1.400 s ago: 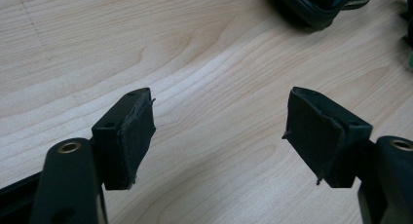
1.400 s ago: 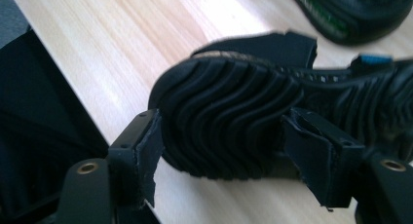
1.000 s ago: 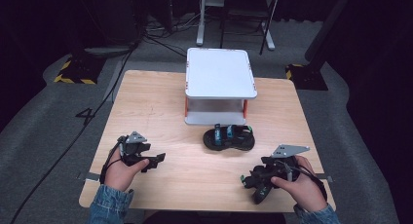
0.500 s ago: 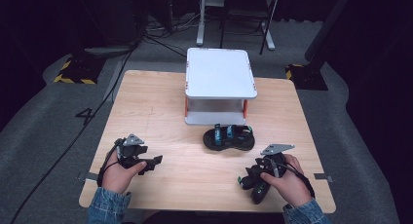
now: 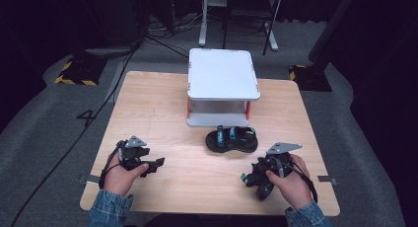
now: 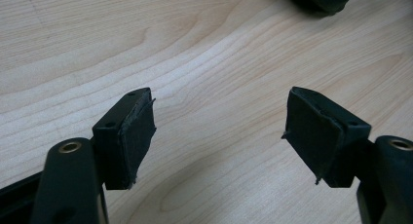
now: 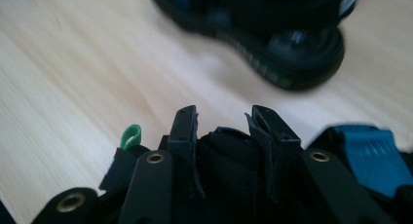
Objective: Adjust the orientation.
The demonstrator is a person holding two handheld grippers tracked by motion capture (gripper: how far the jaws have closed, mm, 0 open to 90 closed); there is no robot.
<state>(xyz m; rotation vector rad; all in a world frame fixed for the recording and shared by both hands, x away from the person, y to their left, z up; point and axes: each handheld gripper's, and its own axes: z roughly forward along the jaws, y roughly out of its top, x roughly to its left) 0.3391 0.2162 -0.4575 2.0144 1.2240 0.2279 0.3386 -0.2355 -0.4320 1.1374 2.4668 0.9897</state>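
Right gripper (image 5: 252, 180) clamps a black sandal (image 7: 229, 170).
Left gripper (image 6: 219, 131) gapes empty over the table (image 5: 162, 108); second sandal (image 5: 231, 139) lies near the shelf (image 5: 222, 74).

- High view: the table (image 5: 162, 113) is evenly lit from above; the room around it, from 9 through 12 to 3 o'clock, falls to near black.
- The white stand (image 5: 223, 73) is bright, with a soft shadow beneath it.
- Left gripper view: sharp wood grain, mild glare at 12 o'clock.
- Right gripper view: the sandal (image 7: 272, 34) at 12 o'clock is blurred; the wood at 9 o'clock is washed out.
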